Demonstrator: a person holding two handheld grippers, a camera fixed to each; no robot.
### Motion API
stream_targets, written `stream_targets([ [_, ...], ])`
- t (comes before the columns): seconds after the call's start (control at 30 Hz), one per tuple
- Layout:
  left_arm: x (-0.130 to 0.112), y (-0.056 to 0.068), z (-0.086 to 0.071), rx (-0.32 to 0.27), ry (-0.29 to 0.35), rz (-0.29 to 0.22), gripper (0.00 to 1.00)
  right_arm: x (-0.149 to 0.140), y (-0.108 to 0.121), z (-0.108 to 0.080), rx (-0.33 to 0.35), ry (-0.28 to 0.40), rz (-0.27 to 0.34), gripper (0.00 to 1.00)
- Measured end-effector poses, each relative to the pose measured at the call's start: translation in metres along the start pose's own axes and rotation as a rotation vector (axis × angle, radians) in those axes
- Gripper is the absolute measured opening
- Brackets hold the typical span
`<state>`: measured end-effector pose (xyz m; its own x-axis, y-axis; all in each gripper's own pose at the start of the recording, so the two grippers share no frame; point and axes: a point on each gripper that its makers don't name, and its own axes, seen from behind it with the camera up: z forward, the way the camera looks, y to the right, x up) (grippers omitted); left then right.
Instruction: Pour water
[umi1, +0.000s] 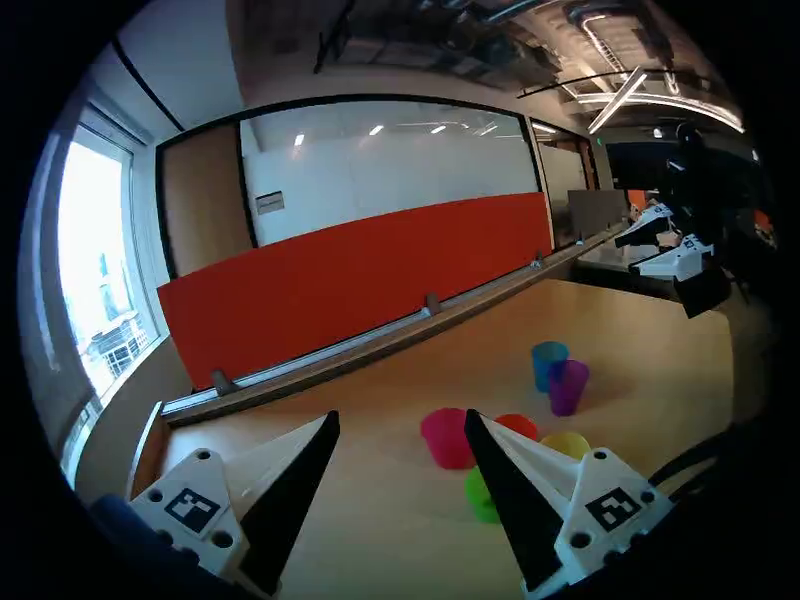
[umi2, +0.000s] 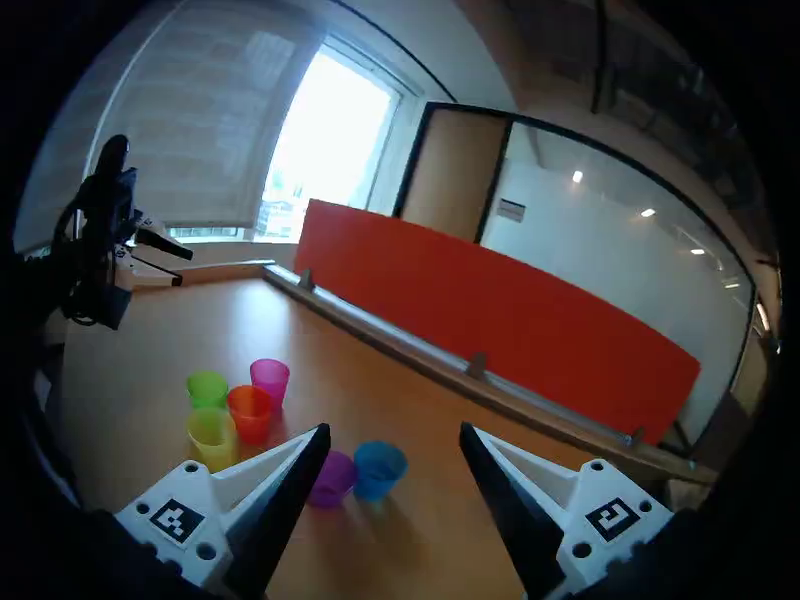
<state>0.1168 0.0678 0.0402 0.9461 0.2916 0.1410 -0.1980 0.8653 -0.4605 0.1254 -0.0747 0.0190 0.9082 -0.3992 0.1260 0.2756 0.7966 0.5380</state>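
Six empty plastic cups stand on a wooden table (umi1: 640, 350). In the left gripper view a pink cup (umi1: 445, 437) sits just beyond my open left gripper (umi1: 400, 415), with red (umi1: 517, 425), yellow (umi1: 566, 443) and green (umi1: 480, 497) cups beside it. Farther off stand a blue cup (umi1: 549, 362) and a purple cup (umi1: 567, 387). My right gripper (umi1: 630, 255) hovers far off above the table. In the right gripper view my right gripper (umi2: 394, 430) is open above the blue cup (umi2: 380, 468) and purple cup (umi2: 333, 478). Neither gripper holds anything.
A long red divider panel (umi1: 350, 270) with a metal rail runs along the table's far edge. Bright windows (umi2: 320, 150) and a glass wall lie behind it. In the right gripper view, green (umi2: 207, 388), pink (umi2: 269, 380), red (umi2: 249, 412) and yellow (umi2: 212, 437) cups cluster left; the left gripper (umi2: 183, 268) is beyond them.
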Motion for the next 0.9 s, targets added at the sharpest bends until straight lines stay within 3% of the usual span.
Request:
stream_targets([
  [0.37, 0.0, 0.013, 0.009, -0.095, -0.037, 0.036, 0.93, -0.002, -0.004, 0.006, 0.069, -0.058, -0.051, 1.0],
  [0.9, -0.012, 0.033, 0.017, -0.205, -0.104, 0.075, 0.93, -0.002, -0.008, 0.015, 0.135, -0.092, -0.063, 1.0],
])
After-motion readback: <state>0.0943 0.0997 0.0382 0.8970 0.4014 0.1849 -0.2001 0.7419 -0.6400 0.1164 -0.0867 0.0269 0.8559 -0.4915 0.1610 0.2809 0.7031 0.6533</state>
